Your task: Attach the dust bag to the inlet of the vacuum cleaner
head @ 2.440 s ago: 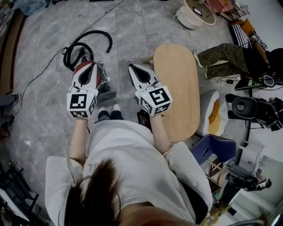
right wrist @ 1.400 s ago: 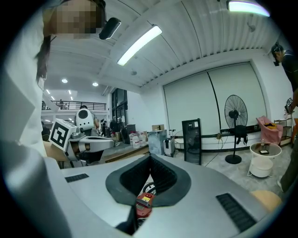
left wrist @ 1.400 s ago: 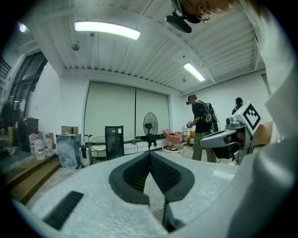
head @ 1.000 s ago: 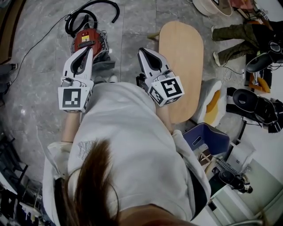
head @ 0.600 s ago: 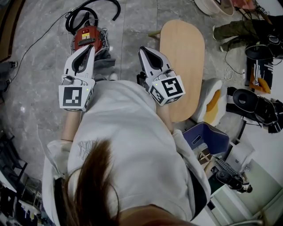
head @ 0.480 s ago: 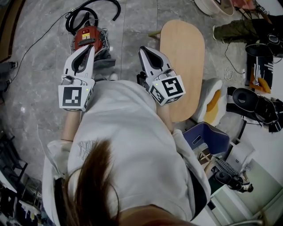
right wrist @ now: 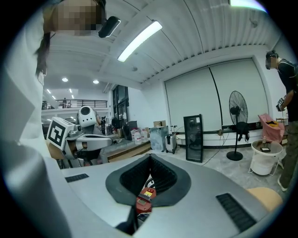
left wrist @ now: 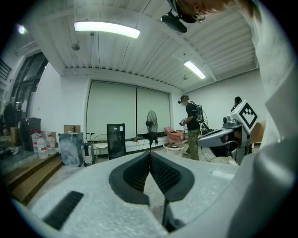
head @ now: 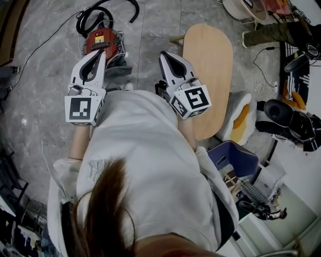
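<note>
Head view: my left gripper (head: 101, 52) and right gripper (head: 163, 53) both have jaws pressed together on nothing. Just beyond the left one, the red vacuum cleaner (head: 102, 40) lies on the floor (head: 45, 90), with its black hose (head: 108, 7) coiled behind. I cannot tell what is inside it.

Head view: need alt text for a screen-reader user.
Seen from above, a person in a white top holds two shut, empty grippers. A red vacuum cleaner lies on the grey floor beyond the left gripper; an oval wooden table stands beside the right gripper.

Bright ceiling strip lights (left wrist: 106, 29); sharp frames, strong fisheye bending and dark corners.
</note>
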`<state>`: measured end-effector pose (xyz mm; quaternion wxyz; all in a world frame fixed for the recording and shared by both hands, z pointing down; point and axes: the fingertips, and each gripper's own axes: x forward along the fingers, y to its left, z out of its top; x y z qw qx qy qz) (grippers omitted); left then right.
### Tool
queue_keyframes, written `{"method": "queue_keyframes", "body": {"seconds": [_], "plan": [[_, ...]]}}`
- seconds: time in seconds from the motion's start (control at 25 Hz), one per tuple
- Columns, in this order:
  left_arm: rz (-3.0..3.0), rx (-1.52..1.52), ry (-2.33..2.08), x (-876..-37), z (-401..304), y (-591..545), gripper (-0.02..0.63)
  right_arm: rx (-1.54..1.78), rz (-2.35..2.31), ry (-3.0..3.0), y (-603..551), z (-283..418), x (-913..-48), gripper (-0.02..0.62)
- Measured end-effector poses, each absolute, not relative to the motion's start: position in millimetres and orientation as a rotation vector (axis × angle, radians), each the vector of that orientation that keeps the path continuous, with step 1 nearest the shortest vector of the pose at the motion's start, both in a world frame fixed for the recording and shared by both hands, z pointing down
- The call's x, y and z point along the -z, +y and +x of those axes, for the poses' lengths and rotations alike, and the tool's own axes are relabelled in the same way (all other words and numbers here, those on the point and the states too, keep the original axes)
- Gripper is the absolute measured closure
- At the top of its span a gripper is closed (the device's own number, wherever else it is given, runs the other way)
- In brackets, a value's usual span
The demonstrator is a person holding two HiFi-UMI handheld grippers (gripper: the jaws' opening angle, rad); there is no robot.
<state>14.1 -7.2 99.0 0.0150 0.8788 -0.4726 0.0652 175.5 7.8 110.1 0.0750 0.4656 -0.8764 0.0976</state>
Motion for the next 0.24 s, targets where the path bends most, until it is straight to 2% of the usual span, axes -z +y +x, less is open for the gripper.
{"method": "queue_keyframes", "body": {"seconds": [0.24], "plan": [[2.718, -0.206, -1.486, -96.0, 13.4, -7.4, 0.589, -0.304, 1.402, -2.630, 6.6, 180.7, -106.0, 0.594]]}}
